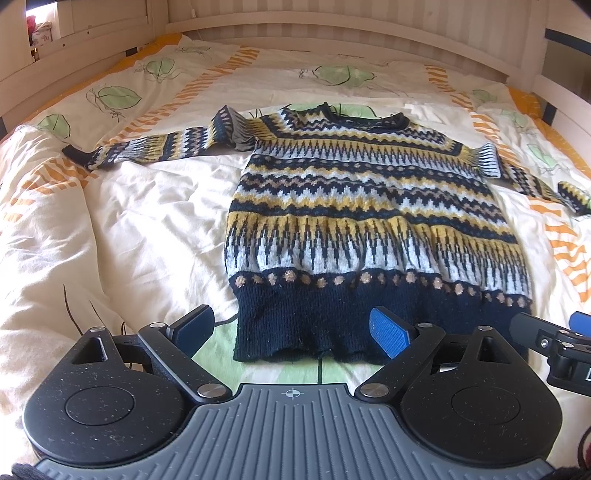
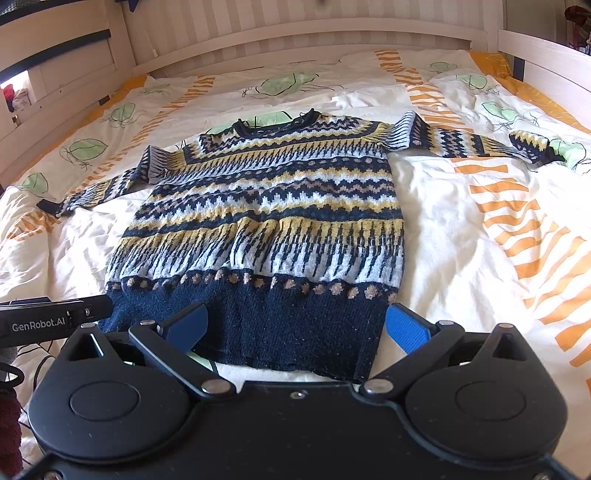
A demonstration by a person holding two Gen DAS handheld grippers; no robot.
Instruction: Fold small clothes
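A small knitted sweater point(image 1: 351, 206) in navy, yellow and white bands lies flat on the bed, neck away from me, both sleeves spread out sideways. It also shows in the right wrist view point(image 2: 266, 221). My left gripper point(image 1: 293, 330) is open and empty, its fingers straddling the left part of the navy hem point(image 1: 303, 325). My right gripper point(image 2: 295, 326) is open and empty over the right part of the hem point(image 2: 280, 325). The right gripper's fingers point(image 1: 546, 332) show at the right edge of the left wrist view. The left gripper's finger point(image 2: 55, 319) shows at the left edge of the right wrist view.
The bed is covered by a cream duvet point(image 1: 140, 221) with orange stripes and green leaf prints, rumpled at the left. A white wooden bed frame point(image 1: 332, 33) runs along the far side and both ends point(image 2: 546, 62).
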